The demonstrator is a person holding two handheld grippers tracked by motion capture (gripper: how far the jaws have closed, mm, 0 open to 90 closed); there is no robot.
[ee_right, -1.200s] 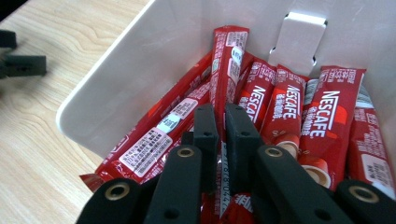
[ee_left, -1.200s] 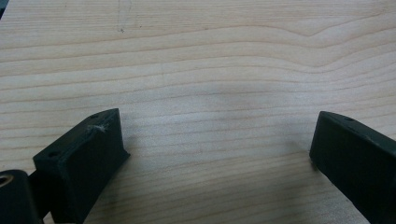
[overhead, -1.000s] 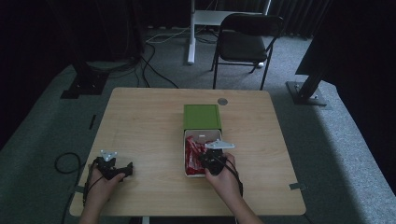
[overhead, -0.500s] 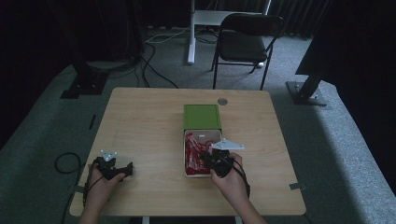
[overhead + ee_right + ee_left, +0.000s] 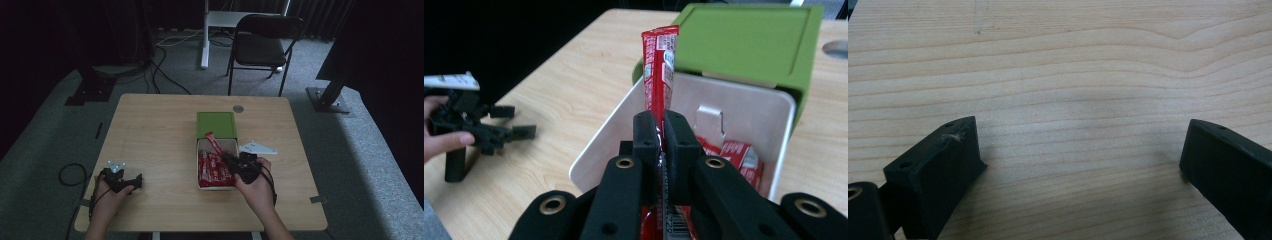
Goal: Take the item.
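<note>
One red stick packet (image 5: 660,70) is pinched in the right gripper's (image 5: 660,131) fingers; left gripper's (image 5: 1083,165) apparently gape.

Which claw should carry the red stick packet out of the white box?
Right. The right claw is already shut on the red stick packet above the white box. The left claw sits open on the table, far off near its left edge.
</note>
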